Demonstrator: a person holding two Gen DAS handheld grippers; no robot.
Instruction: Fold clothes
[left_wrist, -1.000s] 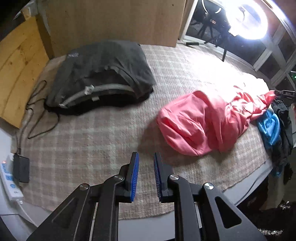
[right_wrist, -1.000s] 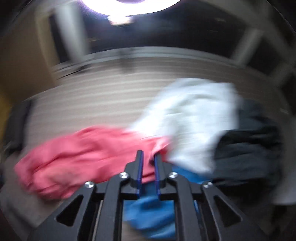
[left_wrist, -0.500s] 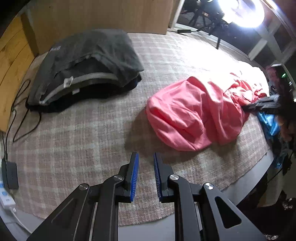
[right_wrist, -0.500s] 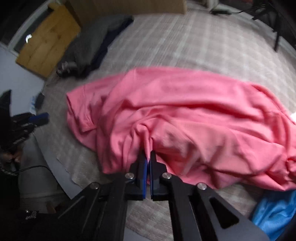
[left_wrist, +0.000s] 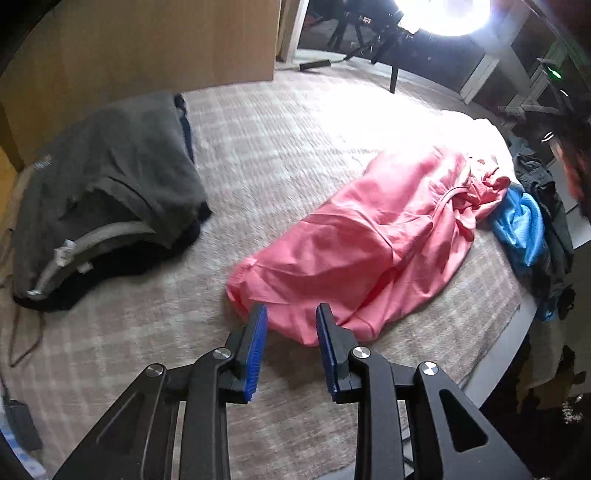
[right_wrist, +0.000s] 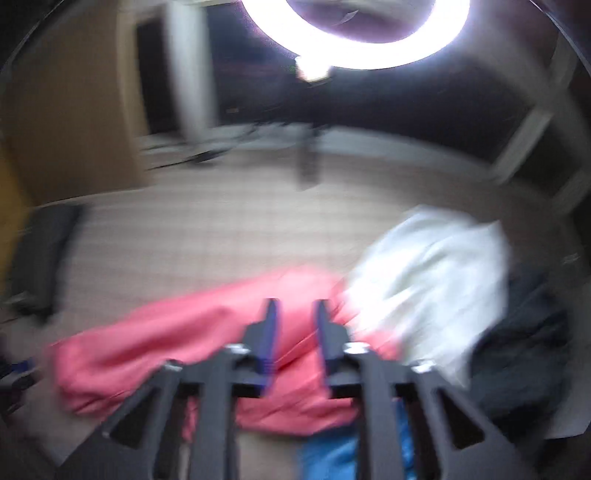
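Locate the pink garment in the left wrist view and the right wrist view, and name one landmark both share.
Left wrist view: the pink garment lies crumpled right of centre on the checked cover, reaching down between the tool's fingers.
Right wrist view: the pink garment spreads, blurred, across the lower left and centre, behind the fingers.
Shared landmark: the blue garment, touching the pink one's edge.

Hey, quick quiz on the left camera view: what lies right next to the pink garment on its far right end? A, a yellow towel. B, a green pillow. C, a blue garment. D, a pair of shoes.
C: a blue garment is bunched against the right end of the pink garment, at the edge of the checked cloth.
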